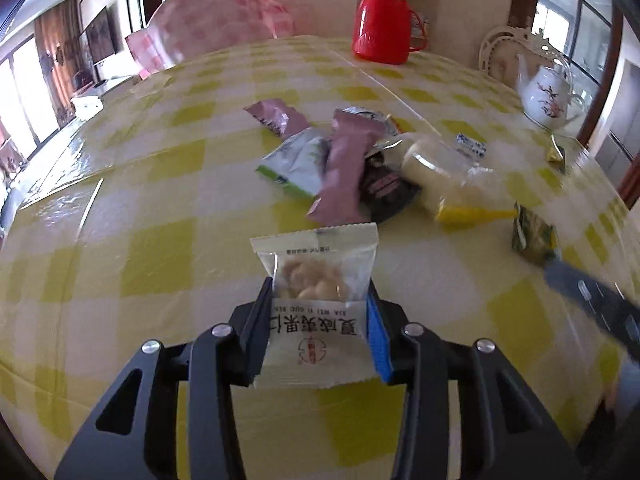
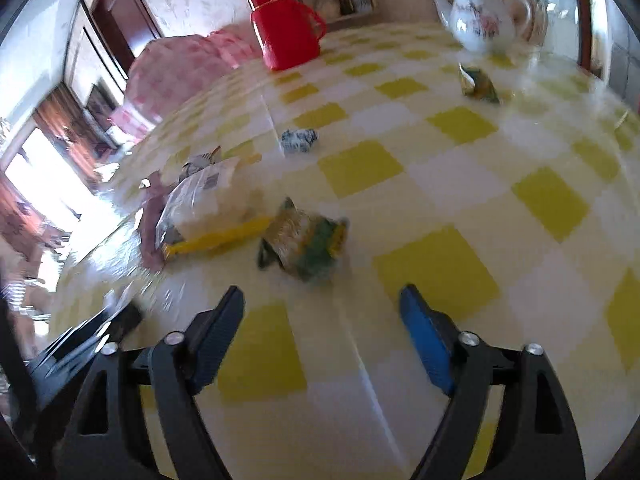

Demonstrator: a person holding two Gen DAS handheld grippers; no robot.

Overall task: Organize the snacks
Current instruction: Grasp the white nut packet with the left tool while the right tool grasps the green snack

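In the left wrist view my left gripper (image 1: 318, 292) is shut on a white nut snack packet (image 1: 318, 304), its pads pressing both side edges. Beyond it lies a heap of snacks: a pink wrapper (image 1: 344, 164), a green-and-white packet (image 1: 294, 160), a dark packet (image 1: 384, 188) and a clear bag with a yellow strip (image 1: 452, 184). A green-gold packet (image 1: 534, 238) lies to the right, with a blurred finger of the right gripper (image 1: 592, 296) beside it. In the right wrist view my right gripper (image 2: 322, 304) stands open, with the green-gold packet (image 2: 304, 242) just ahead of its fingertips.
A red thermos (image 1: 382, 20) and a white teapot (image 1: 548, 96) stand at the far side of the yellow-checked table (image 1: 140, 184). A pink checked bundle (image 1: 212, 20) sits behind the table. A small blue-white sweet (image 2: 298, 140) and another green-gold packet (image 2: 478, 84) lie apart.
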